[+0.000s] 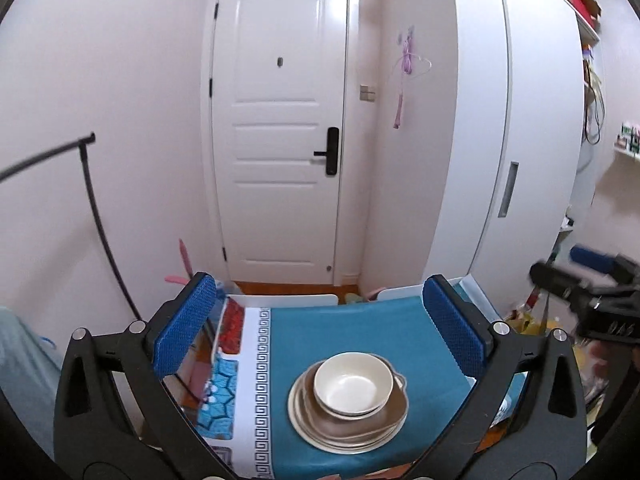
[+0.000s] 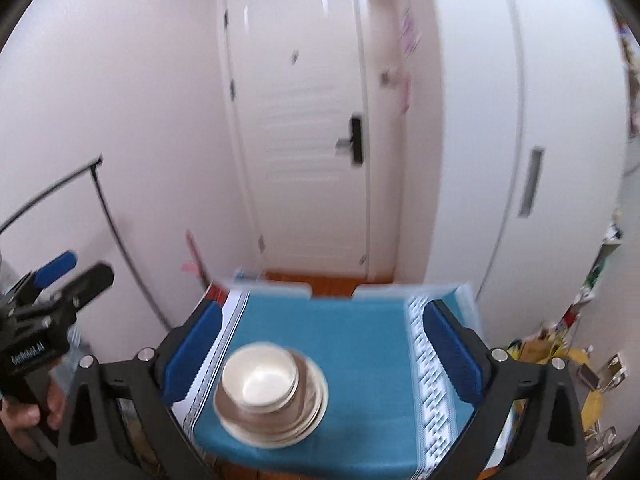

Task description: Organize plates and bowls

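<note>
A cream bowl (image 1: 352,384) sits nested on a stack of brown and cream plates (image 1: 348,424) on the blue tablecloth (image 1: 344,328). My left gripper (image 1: 320,328) hangs above and in front of the stack, its blue pads wide apart with nothing between them. In the right wrist view the same bowl (image 2: 260,380) tops the plates (image 2: 276,416), blurred. My right gripper (image 2: 320,352) is also open and empty, raised off the table. Each gripper shows at the edge of the other's view: the right one (image 1: 592,292), the left one (image 2: 44,304) with a hand under it.
A white door (image 1: 280,140) and a white wardrobe (image 1: 516,120) stand behind the table. A black stand (image 1: 92,208) leans at the left wall. Two white chair backs (image 1: 288,300) line the table's far edge. Clutter lies on the floor at the right (image 2: 560,352).
</note>
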A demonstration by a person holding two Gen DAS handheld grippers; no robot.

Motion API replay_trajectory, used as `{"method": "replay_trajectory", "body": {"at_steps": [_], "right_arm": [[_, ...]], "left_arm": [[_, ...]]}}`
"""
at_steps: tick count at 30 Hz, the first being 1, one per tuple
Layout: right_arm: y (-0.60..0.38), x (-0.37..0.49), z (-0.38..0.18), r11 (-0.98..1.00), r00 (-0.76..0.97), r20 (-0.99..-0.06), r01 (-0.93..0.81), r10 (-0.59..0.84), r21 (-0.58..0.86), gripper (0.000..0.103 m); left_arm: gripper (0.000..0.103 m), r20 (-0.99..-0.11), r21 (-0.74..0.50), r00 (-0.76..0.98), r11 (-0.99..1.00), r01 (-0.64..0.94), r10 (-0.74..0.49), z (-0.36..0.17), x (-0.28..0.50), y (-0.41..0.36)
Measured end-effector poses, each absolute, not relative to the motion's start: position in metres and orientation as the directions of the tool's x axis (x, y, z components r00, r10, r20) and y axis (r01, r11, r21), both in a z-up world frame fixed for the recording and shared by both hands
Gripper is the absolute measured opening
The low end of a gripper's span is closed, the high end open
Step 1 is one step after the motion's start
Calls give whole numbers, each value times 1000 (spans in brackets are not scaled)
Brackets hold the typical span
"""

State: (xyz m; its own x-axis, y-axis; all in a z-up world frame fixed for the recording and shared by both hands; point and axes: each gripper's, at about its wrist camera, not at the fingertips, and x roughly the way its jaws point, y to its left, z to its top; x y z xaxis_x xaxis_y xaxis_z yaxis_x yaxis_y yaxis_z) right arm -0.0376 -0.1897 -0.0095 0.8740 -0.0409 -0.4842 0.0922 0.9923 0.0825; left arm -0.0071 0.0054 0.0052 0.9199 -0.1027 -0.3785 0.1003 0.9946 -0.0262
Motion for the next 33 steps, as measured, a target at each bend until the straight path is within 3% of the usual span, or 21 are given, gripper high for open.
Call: {"method": "replay_trajectory", "body": {"at_steps": [12,33], "right_arm": [[-194,-66,4,986,895,-433,153,-107,71,100],[-191,-76,8,982,890,-434,180,-136,62,100]], "left_arm": [[103,-333,3,939,995,95,-89,13,-39,-11],[103,-314,31,946,995,91,-77,15,-49,-21]]}}
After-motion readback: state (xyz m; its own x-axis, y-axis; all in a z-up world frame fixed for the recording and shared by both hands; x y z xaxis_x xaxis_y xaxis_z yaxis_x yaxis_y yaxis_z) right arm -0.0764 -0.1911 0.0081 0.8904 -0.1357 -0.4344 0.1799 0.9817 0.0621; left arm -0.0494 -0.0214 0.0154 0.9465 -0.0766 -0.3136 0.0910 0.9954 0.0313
